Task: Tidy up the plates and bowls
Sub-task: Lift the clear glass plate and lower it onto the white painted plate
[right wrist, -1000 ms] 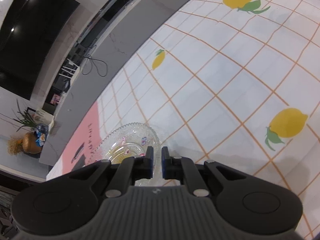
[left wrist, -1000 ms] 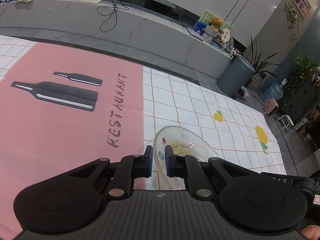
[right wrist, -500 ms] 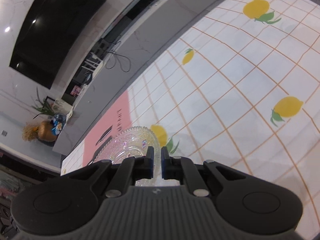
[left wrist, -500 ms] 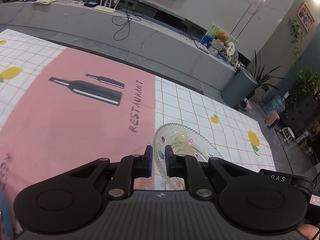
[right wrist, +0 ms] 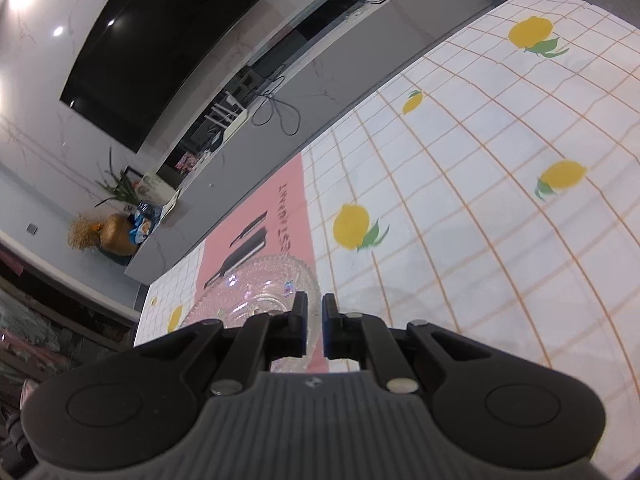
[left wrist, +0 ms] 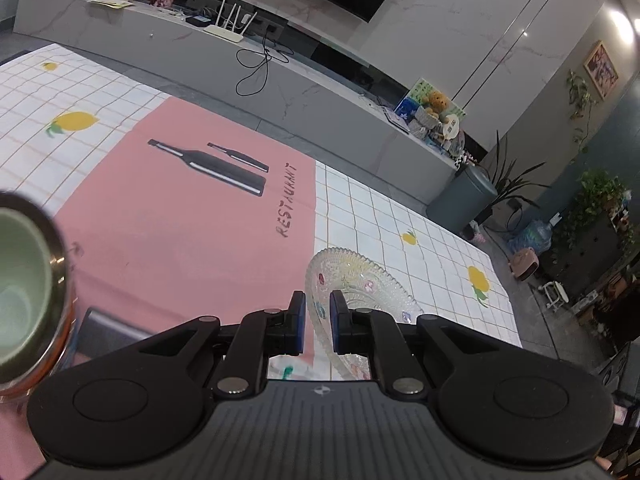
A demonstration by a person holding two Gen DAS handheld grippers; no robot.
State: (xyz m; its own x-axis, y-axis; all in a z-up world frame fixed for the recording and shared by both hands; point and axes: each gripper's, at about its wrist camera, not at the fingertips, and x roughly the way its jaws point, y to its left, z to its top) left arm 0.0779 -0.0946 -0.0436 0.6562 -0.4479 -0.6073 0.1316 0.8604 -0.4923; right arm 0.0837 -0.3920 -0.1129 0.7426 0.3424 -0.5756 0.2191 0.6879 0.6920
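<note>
Glass plate [left wrist: 362,280] aloft over checked cloth [left wrist: 420,224], left gripper [left wrist: 317,322] and right gripper [right wrist: 315,322] each clamped on opposite rims. Carry step; next likely needs level lowering beside green bowl [left wrist: 20,292], near left.

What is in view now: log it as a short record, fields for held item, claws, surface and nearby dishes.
held item: glass plate, gripped at its rim by both claws, lifted off the cloth
left claw: shut on plate
right claw: shut on plate
surface: checked lemon cloth with pink mat
nearby dishes: green bowl at left edge, blurred
</note>
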